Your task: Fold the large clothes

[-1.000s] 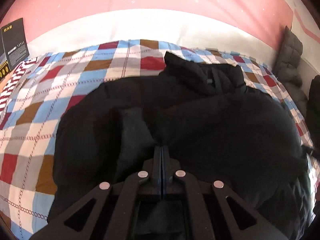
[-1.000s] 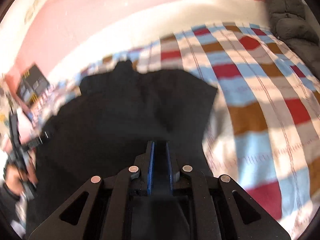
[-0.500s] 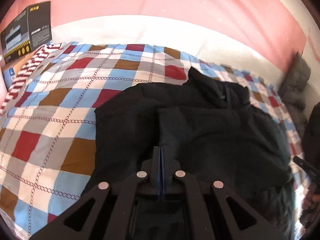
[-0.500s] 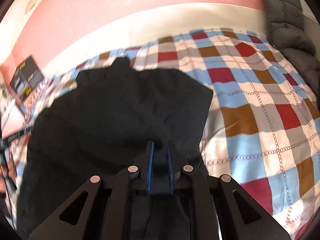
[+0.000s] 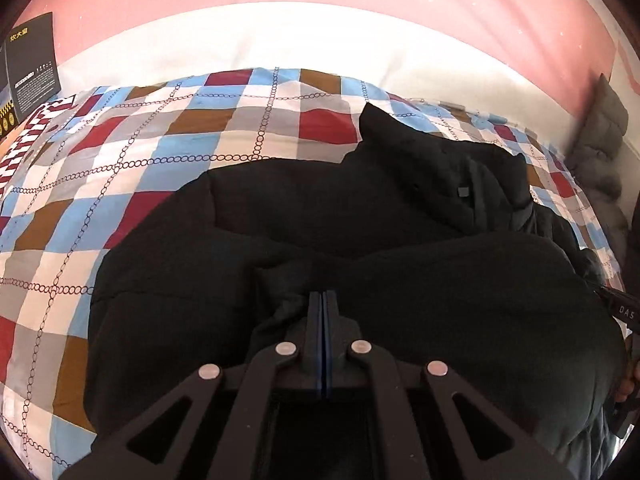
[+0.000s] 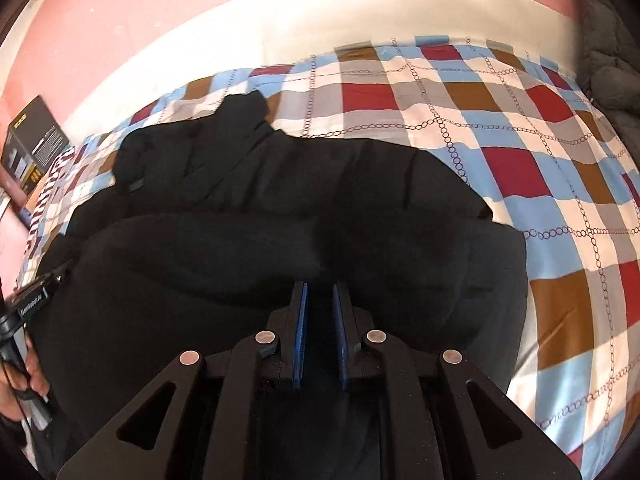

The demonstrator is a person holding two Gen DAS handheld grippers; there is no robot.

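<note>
A black puffy jacket [image 5: 360, 208] lies on the checked bedspread [image 5: 200, 136], its collar [image 5: 472, 188] at the far side. The near part is doubled over into a thick roll across the body. My left gripper [image 5: 323, 294] is shut, with jacket fabric bunched at its tips. In the right wrist view the same jacket [image 6: 320, 184] fills the middle, collar [image 6: 224, 136] at the far left. My right gripper [image 6: 320, 286] is shut on a thick fold of the jacket, black cloth filling the gap between the blue pads [image 6: 301, 320].
A dark box [image 5: 32, 64] stands at the bed's left end, also seen as the box [image 6: 36, 136]. A grey quilted cushion [image 5: 600, 136] leans at the right end. Behind the bed is a pink wall. A hand [image 6: 24, 376] holds the left gripper.
Both grippers have moved across the bed with the jacket's near edge, and the near part now sits as a raised roll over the body. The right pads show a slightly wider cloth-filled gap.
</note>
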